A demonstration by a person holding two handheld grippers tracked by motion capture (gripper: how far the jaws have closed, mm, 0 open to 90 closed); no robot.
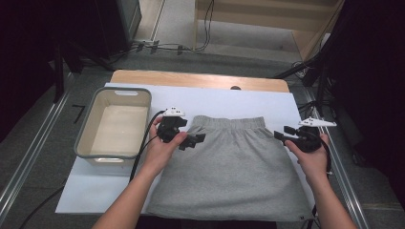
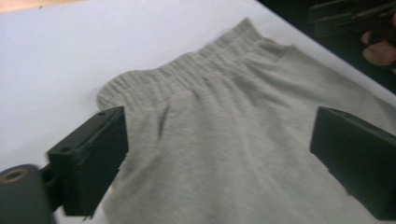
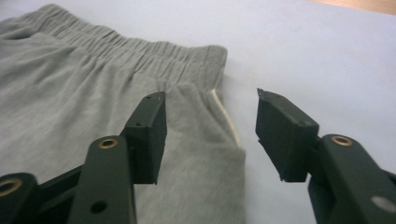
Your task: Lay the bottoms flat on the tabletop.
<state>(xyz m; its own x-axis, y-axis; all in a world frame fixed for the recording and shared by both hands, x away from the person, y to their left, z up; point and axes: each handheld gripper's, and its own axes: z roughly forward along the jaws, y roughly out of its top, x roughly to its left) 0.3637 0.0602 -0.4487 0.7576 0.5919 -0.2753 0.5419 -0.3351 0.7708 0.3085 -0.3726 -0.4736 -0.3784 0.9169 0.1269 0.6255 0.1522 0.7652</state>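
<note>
A grey skirt [image 1: 234, 167] lies flat on the white sheet [image 1: 267, 102] covering the worktop, its elastic waistband at the far side. The left gripper [image 1: 193, 140] hovers over the skirt's left edge near the waistband, jaws spread wide with nothing between them. The right gripper [image 1: 282, 134] sits at the skirt's right edge — jaws apart too, gripping nothing. A grey basin [image 1: 86, 136] stands left of the skirt.

Grey fabric shorts [image 1: 234, 164] lie flat on the white-covered table [image 1: 267, 102], elastic waistband at the far side.
</note>
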